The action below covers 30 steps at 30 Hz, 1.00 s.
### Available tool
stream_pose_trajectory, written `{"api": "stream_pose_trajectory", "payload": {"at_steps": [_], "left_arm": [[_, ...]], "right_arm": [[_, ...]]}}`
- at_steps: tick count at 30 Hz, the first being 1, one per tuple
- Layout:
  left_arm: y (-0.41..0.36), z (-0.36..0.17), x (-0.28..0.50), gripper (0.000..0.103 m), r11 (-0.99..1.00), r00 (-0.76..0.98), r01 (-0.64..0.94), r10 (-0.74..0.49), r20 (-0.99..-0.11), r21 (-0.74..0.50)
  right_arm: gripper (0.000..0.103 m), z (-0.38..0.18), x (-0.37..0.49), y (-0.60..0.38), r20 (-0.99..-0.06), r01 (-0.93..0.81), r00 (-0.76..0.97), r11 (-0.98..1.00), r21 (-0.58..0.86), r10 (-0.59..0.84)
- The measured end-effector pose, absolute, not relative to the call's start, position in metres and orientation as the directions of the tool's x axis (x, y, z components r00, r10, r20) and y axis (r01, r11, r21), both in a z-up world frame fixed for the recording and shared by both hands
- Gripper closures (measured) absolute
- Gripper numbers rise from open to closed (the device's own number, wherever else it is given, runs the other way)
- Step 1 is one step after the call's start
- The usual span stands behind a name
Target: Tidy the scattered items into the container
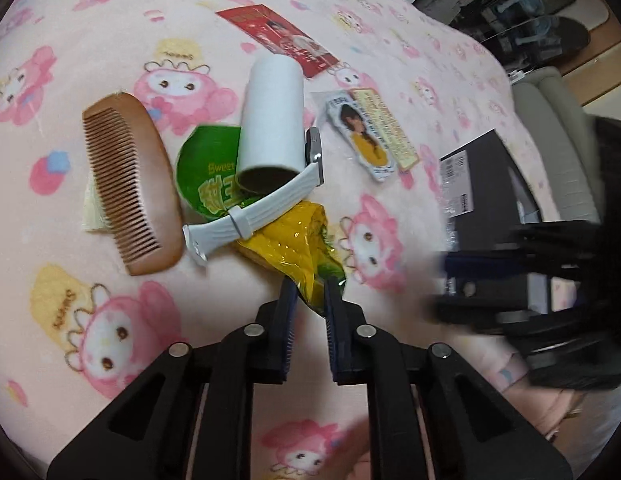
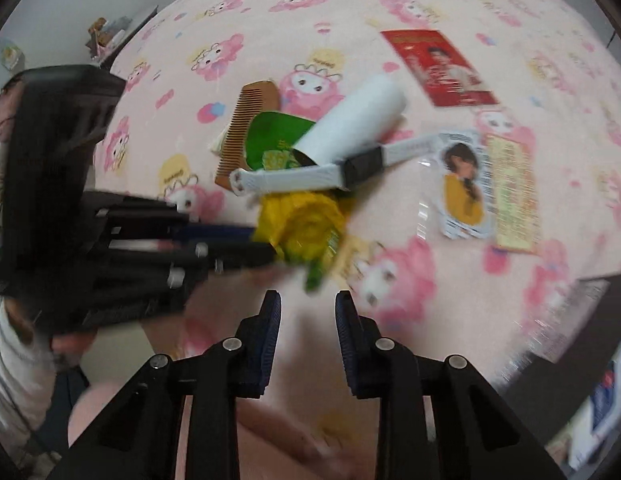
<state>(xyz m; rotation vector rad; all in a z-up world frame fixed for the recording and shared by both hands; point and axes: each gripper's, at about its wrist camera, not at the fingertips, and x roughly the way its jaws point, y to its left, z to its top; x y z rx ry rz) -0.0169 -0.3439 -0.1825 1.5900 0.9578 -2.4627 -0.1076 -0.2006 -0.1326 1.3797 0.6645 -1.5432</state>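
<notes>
My left gripper (image 1: 310,286) is shut on the near end of a yellow and green snack wrapper (image 1: 294,244), which lies on the pink cartoon blanket (image 1: 70,32); it also shows in the right wrist view (image 2: 306,224). A white watch (image 1: 262,208), a white roll (image 1: 272,120) and a wooden comb (image 1: 130,188) lie beside and over the wrapper. A red card (image 1: 278,38) and a photo card (image 1: 366,136) lie farther off. My right gripper (image 2: 308,300) is open and empty, just short of the wrapper's green tip. A dark box (image 1: 482,184) stands at the right.
The left gripper's body (image 2: 150,232) reaches in from the left in the right wrist view. The right gripper's body (image 1: 530,276) is blurred at the right in the left wrist view. A yellow printed card (image 2: 510,192) lies beside the photo card. The bed edge and floor are at the upper right (image 1: 570,60).
</notes>
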Motion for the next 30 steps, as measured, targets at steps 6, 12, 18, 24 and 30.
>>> {"api": "stream_pose_trajectory", "payload": {"at_steps": [6, 12, 18, 24, 30], "left_arm": [[-0.344, -0.172, -0.017, 0.084, -0.812, -0.488, 0.356, 0.260, -0.833, -0.462], [-0.349, -0.181, -0.026, 0.080, -0.795, -0.472, 0.398, 0.251, -0.845, -0.458], [-0.354, -0.183, -0.020, 0.077, -0.783, -0.477, 0.421, 0.237, -0.846, -0.457], [-0.361, -0.181, -0.024, 0.068, -0.779, -0.493, 0.429, 0.222, -0.841, -0.457], [-0.367, -0.186, -0.026, 0.066, -0.771, -0.501, 0.468, 0.170, -0.848, -0.431]], "right_arm": [[0.070, -0.105, -0.121, -0.119, -0.963, 0.854, 0.027, -0.496, 0.161, -0.266], [0.069, -0.106, -0.129, -0.091, -0.966, 0.826, -0.006, -0.546, 0.141, -0.258], [0.066, -0.109, -0.131, -0.108, -0.958, 0.826, 0.005, -0.539, 0.165, -0.287], [0.056, -0.126, -0.130, -0.147, -0.966, 0.869, 0.045, -0.468, 0.164, -0.256], [0.049, -0.156, -0.139, -0.189, -0.970, 0.839, 0.055, -0.516, 0.175, -0.238]]}}
